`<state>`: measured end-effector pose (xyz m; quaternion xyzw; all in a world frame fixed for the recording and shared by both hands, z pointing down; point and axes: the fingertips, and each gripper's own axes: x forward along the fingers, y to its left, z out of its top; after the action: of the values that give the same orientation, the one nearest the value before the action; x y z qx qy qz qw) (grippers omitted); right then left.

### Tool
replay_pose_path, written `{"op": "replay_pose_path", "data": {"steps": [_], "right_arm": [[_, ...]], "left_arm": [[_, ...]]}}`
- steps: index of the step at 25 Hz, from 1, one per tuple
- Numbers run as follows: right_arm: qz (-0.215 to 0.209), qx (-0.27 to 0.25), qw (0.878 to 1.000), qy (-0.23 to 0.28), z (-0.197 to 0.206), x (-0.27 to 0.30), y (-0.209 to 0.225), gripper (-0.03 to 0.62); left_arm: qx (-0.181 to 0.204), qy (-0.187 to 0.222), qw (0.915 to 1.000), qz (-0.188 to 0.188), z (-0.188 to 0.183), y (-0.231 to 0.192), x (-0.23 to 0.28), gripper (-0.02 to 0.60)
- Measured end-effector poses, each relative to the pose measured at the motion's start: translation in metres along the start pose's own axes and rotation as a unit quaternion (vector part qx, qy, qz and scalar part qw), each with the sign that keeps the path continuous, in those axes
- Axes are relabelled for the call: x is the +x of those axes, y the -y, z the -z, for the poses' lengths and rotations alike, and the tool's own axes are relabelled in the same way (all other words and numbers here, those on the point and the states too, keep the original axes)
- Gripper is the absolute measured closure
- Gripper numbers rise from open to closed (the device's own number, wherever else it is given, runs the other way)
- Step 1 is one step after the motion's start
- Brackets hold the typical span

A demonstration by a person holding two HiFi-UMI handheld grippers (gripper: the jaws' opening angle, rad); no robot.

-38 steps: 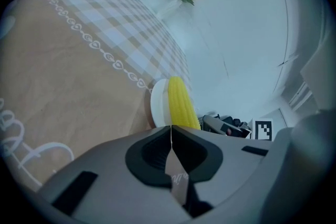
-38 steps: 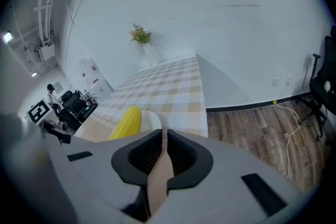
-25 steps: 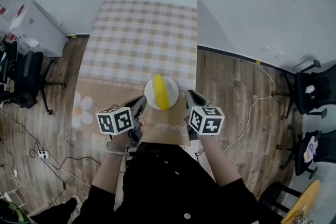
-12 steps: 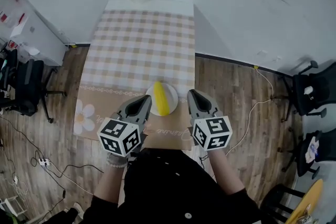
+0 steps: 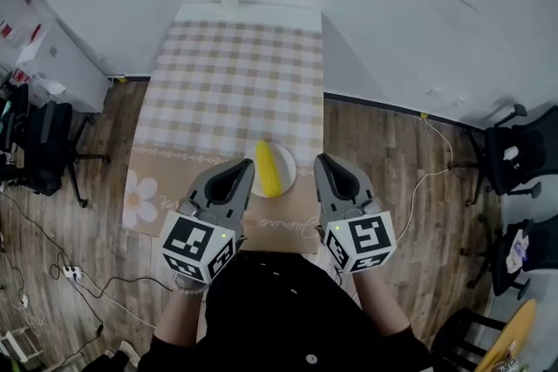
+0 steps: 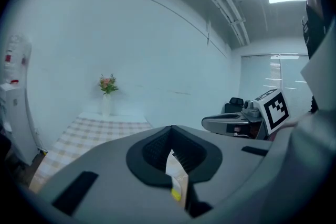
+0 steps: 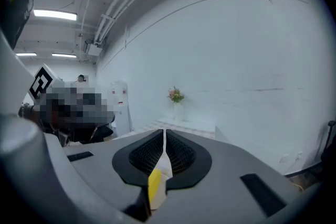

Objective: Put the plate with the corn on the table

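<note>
Risen: plate (image 5: 289,165), left claw (image 5: 240,170), right claw (image 5: 324,168).

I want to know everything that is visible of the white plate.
The plate is round, white and smooth, perhaps ceramic. One yellow corn cob lies across its middle. The left gripper and the right gripper each clamp its rim on opposite sides, over the near end of the table.

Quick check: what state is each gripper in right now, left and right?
Left gripper: shut on the rim of the plate.
Right gripper: shut on the plate's opposite rim; the corn lies on the plate.
</note>
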<state>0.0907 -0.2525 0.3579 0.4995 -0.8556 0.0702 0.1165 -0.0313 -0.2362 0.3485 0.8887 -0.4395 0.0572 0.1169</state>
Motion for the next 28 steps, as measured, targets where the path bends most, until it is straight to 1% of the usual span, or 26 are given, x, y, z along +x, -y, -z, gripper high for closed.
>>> {"op": "replay_pose_path", "data": {"steps": [5, 10, 14, 28], "right_arm": [[-0.011, -0.024, 1.0, 0.01, -0.012, -0.004, -0.011, 0.545], [-0.012, -0.045, 0.999, 0.01, -0.018, 0.0, -0.026, 0.549], [-0.012, -0.046, 0.999, 0.01, -0.016, -0.007, -0.016, 0.551], [-0.016, -0.04, 0.999, 0.015, -0.02, -0.009, -0.014, 0.551]], "left_arm": [[0.022, -0.001, 0.9997, 0.014, -0.007, 0.009, -0.006, 0.569], [0.025, 0.002, 0.9996, 0.014, -0.011, 0.002, -0.015, 0.569], [0.022, 0.002, 0.9996, 0.017, -0.01, 0.013, -0.008, 0.569], [0.021, 0.001, 0.9996, 0.017, -0.01, 0.017, -0.006, 0.569]]}}
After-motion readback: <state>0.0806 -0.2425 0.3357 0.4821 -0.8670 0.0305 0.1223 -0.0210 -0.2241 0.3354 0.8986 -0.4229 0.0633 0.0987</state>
